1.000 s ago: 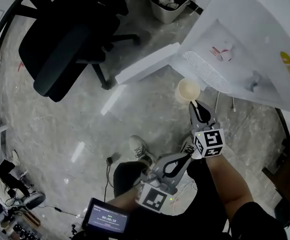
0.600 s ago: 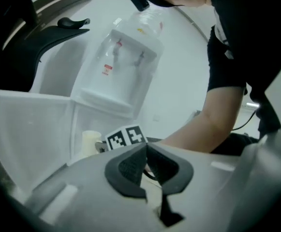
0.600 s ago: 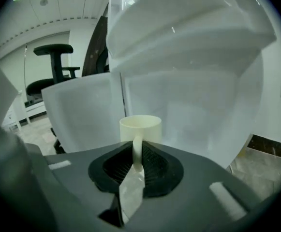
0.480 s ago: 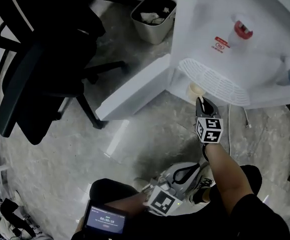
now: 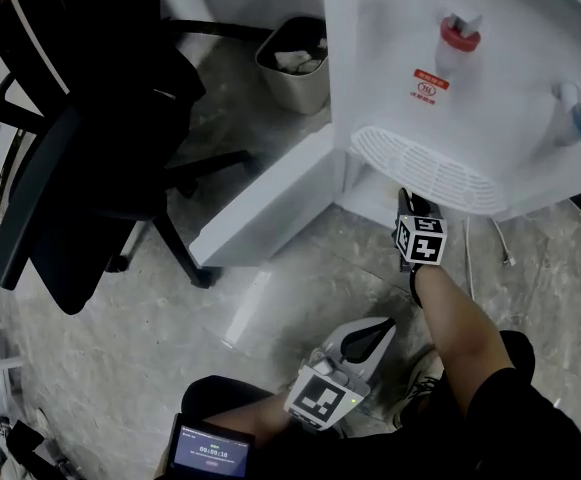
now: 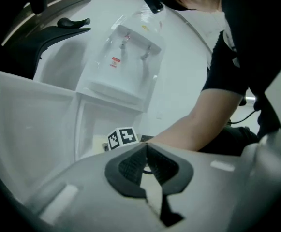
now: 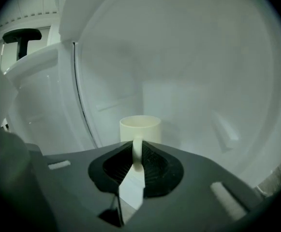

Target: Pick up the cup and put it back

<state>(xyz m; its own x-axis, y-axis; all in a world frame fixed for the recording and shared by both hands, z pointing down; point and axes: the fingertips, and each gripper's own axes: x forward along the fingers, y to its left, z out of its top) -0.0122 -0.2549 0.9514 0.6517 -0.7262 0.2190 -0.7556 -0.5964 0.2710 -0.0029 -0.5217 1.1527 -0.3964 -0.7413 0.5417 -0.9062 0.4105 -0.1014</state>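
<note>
Cream ceramic cup (image 7: 140, 128), judged rigid and breakable, is pinched by its handle (image 7: 137, 161) in the right claw (image 7: 137, 146); left claw (image 6: 146, 149) closed, empty.

The cup (image 7: 140, 128) is pale cream with one handle. It stands upright, open side up, inside a white cupboard (image 7: 203, 81). The right gripper (image 7: 137, 153) pinches its handle.

Office (swivel chair (image 5: 80, 158), water disp. (image 5: 470, 98))

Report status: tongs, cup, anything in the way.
Right tongs shut on cup handle. Left tongs shut, empty. Cup upright inside dispenser cabinet. Door open, nothing blocking.
</note>
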